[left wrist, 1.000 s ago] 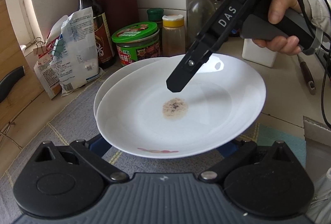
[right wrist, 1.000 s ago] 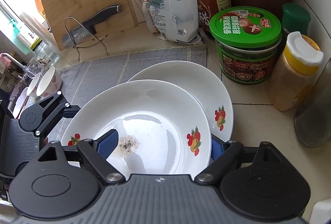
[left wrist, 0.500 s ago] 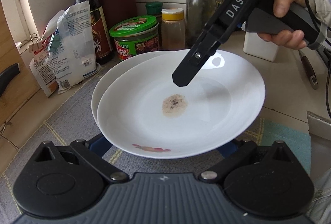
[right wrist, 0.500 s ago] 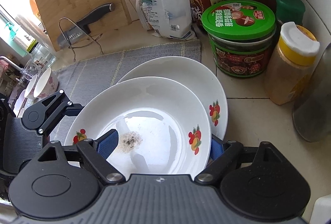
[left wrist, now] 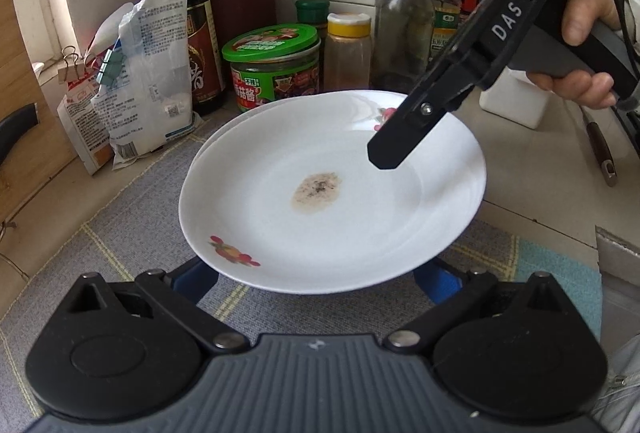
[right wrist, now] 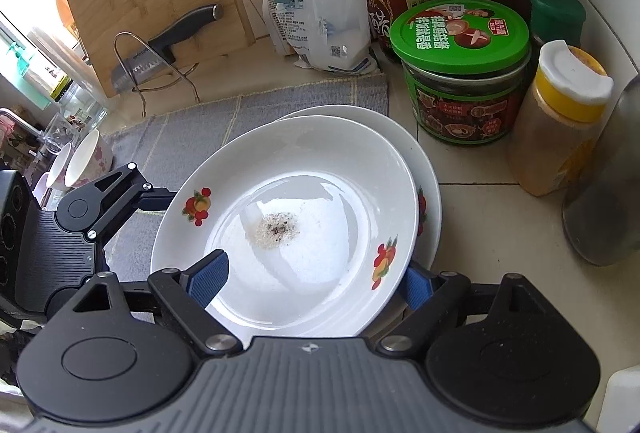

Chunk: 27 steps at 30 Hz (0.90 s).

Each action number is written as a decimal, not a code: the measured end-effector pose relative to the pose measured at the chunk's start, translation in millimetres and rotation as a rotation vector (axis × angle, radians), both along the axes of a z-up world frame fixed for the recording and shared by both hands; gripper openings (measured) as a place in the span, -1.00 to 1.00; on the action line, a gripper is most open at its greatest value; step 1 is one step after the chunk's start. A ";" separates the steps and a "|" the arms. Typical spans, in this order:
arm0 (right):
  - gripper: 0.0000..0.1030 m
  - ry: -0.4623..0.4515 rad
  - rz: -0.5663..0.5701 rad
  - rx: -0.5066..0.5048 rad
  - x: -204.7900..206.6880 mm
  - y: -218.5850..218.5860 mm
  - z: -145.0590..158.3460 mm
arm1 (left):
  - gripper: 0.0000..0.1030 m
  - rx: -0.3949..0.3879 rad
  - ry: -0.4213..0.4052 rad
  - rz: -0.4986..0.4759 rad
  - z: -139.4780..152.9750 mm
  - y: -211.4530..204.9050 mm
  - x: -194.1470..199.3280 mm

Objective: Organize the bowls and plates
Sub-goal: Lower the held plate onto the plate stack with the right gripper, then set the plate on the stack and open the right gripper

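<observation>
The table [right wrist: 480,217] and its grey mat [right wrist: 192,137] lie under both claws. The top plate [left wrist: 360,233] sits just above a lower plate [right wrist: 434,193]. The right claw [right wrist: 312,279], half open, straddles its near rim, one pad inside and one outside; grip unclear. The left claw [left wrist: 316,283] is spread wide, with its tips under the opposite rim. A speckled smear [left wrist: 318,187] lies ahead of both.

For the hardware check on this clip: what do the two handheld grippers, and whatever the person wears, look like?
Both grippers are black with ribbed grey bodies, round black pivot housings and blue ribbed finger pads. The right gripper has white "DAS" lettering, a grey pistol handle and black cables trailing from it. The hand holding it shows a light sleeve cuff.
</observation>
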State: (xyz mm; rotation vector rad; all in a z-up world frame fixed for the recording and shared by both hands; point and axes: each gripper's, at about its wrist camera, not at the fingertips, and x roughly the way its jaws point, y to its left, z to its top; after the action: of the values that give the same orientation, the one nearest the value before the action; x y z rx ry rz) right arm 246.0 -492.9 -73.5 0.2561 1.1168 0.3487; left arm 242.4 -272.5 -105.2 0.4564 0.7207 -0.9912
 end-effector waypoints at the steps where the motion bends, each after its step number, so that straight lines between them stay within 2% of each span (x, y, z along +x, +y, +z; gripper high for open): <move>1: 0.79 0.001 -0.002 0.000 -0.3 0.1 0.3 | 1.00 0.001 -0.001 0.000 0.0 -0.1 -0.2; 27: 0.79 0.026 -0.013 -0.018 -6.5 1.6 6.5 | 1.00 -0.007 0.018 0.020 1.0 3.2 2.9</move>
State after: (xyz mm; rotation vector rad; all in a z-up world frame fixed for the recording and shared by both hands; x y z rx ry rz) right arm 239.5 -491.4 -67.0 0.2522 1.1429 0.3244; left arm 245.3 -269.3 -104.1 0.4346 0.7363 -0.9798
